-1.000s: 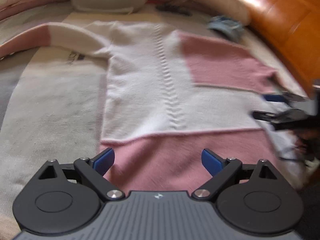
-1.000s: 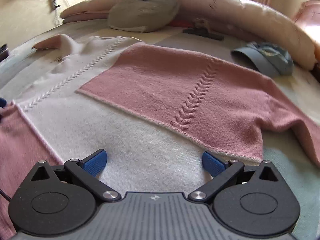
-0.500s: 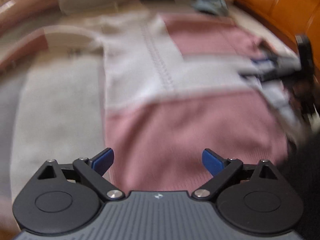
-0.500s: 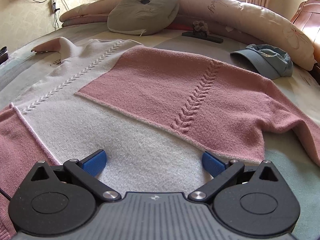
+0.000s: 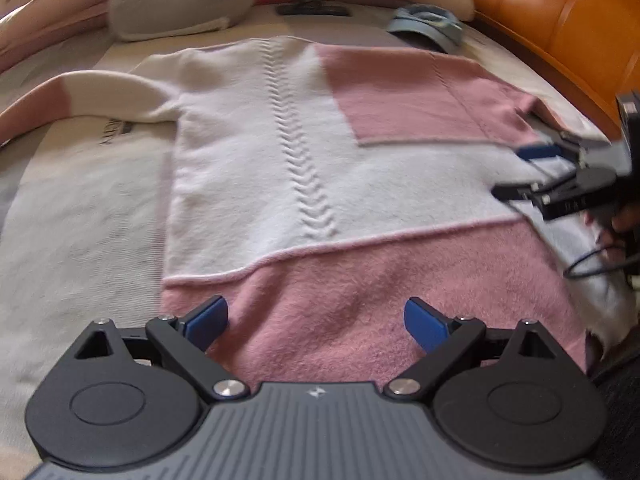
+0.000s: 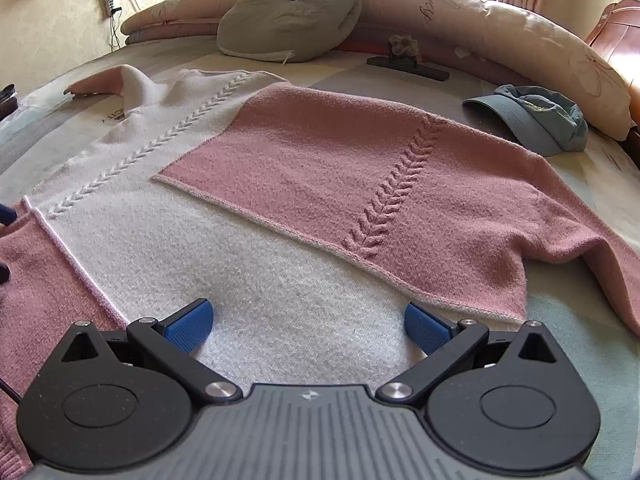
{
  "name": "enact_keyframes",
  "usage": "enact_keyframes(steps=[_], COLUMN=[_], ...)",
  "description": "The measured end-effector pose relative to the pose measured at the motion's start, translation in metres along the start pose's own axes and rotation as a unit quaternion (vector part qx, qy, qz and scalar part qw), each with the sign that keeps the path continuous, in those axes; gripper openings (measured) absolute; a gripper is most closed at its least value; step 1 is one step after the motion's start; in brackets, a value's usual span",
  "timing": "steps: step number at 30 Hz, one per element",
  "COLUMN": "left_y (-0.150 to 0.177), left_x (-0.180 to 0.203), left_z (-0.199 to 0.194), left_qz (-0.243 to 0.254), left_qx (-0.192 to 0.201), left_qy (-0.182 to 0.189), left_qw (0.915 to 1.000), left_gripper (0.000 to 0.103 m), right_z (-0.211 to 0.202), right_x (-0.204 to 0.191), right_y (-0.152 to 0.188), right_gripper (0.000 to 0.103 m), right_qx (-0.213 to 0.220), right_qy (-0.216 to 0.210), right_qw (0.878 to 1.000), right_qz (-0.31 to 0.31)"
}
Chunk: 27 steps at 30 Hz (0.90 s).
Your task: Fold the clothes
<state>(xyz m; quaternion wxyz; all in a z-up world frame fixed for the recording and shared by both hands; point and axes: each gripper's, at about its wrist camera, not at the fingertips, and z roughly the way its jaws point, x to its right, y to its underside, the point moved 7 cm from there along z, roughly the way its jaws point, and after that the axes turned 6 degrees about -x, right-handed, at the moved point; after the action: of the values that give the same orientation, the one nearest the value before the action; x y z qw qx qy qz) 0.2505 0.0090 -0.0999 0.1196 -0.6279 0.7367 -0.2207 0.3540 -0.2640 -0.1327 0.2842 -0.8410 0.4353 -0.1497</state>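
Observation:
A pink and white knitted sweater (image 5: 280, 168) lies spread flat on the bed, its hem toward me and both sleeves out to the sides. My left gripper (image 5: 316, 322) hovers open over the pink hem band, nothing between its blue pads. My right gripper (image 6: 307, 326) is open too, above the white panel of the sweater (image 6: 320, 184) near its right side. In the left wrist view the right gripper (image 5: 536, 168) shows at the right edge over the sweater's side, a hand behind it. The left sleeve (image 5: 80, 96) stretches off to the left; the right sleeve (image 6: 592, 236) runs down the right.
A grey round cushion (image 6: 288, 16) and long pink bolsters (image 6: 500, 28) line the head of the bed. A blue cap (image 6: 536, 116) lies beyond the sweater's right shoulder. A dark flat object (image 6: 408, 68) sits behind the sweater. An orange wooden headboard (image 5: 560, 28) curves along the right.
The left gripper swung about and has settled over the hem, the view now less blurred. The right gripper has barely shifted. Both stayed open and the sweater has not moved.

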Motion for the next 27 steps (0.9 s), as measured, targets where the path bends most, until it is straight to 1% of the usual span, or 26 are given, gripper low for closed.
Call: enact_keyframes(steps=[3, 5, 8, 12, 16, 18, 21, 24, 25, 27], left_y=[-0.017, -0.033, -0.056, -0.091, -0.113, -0.114, -0.104, -0.088, -0.085, -0.085], left_x=[-0.002, -0.003, -0.002, 0.001, 0.006, 0.008, 0.007, -0.001, -0.006, -0.018], left_z=[-0.012, -0.015, -0.010, 0.013, 0.047, 0.061, 0.077, 0.073, 0.070, 0.063], left_qz=[0.004, 0.019, 0.046, 0.079, 0.072, 0.078, 0.102, 0.142, 0.147, 0.140], left_qx=[0.020, 0.030, 0.043, 0.062, 0.062, 0.058, 0.038, 0.042, 0.041, 0.035], left_qy=[-0.013, -0.024, -0.025, -0.012, 0.029, 0.052, 0.069, 0.072, 0.078, 0.089], left_qw=[0.9997, 0.9991, 0.9977, 0.9949, 0.9950, 0.9939, 0.9916, 0.9864, 0.9852, 0.9856], left_gripper=[0.095, 0.095, 0.095, 0.095, 0.095, 0.095, 0.095, 0.095, 0.095, 0.095], right_z=[0.001, 0.001, 0.002, 0.003, 0.004, 0.003, 0.001, 0.000, -0.001, -0.002], right_x=[0.000, -0.001, -0.001, -0.002, -0.003, -0.004, -0.006, -0.007, -0.008, -0.009], right_y=[-0.001, -0.002, -0.003, -0.004, -0.006, -0.006, -0.004, -0.003, -0.003, -0.002], right_gripper=[0.103, 0.103, 0.103, 0.103, 0.103, 0.103, 0.103, 0.103, 0.103, 0.103], right_qx=[-0.006, -0.011, -0.015, -0.015, -0.027, -0.032, -0.037, -0.047, -0.051, -0.061], right_qy=[0.000, 0.002, 0.007, 0.018, 0.032, 0.043, 0.062, 0.082, 0.089, 0.103], right_qw=[1.000, 1.000, 1.000, 1.000, 0.999, 0.998, 0.996, 0.992, 0.990, 0.986], right_qz=[-0.001, 0.000, 0.004, 0.012, 0.025, 0.037, 0.060, 0.087, 0.097, 0.118])
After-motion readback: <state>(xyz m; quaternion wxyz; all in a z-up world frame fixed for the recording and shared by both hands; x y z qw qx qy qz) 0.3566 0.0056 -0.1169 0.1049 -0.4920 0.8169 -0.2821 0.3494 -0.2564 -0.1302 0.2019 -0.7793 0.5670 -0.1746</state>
